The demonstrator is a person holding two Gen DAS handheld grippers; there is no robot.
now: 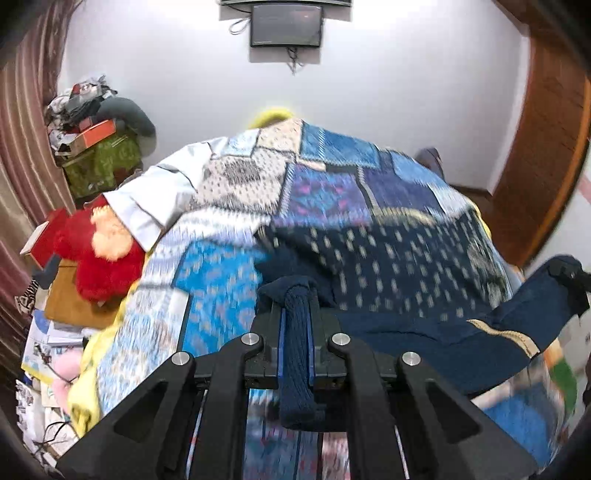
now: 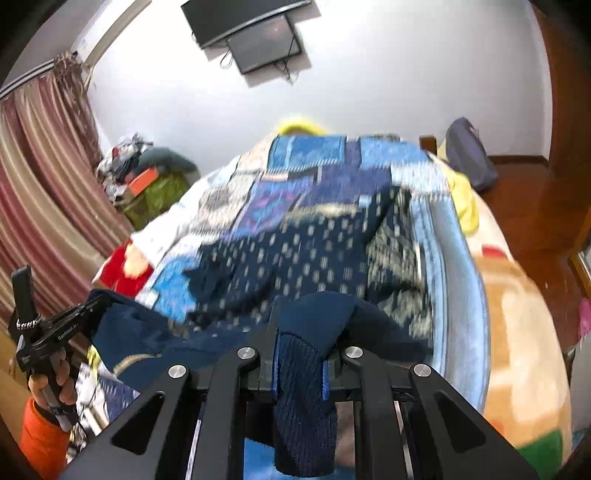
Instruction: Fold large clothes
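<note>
A large navy garment with pale dashes (image 1: 388, 258) lies spread over the bed, also in the right wrist view (image 2: 295, 258). My left gripper (image 1: 297, 295) is shut on a bunched navy edge of the garment, with ribbed cloth hanging down between its fingers. My right gripper (image 2: 306, 321) is shut on another navy edge of the same garment. The cloth stretches between the two grippers, with a gold-trimmed band (image 1: 506, 332) along it. The right gripper shows at the right edge of the left wrist view (image 1: 569, 273); the left gripper shows at the left in the right wrist view (image 2: 55, 328).
A patchwork blue quilt (image 1: 221, 277) covers the bed. A red plush toy (image 1: 99, 251) and boxes lie at the left. A cluttered pile (image 1: 92, 129) stands by the striped curtain (image 1: 22, 147). A screen (image 1: 286, 24) hangs on the wall. A wooden door (image 1: 546, 147) is at the right.
</note>
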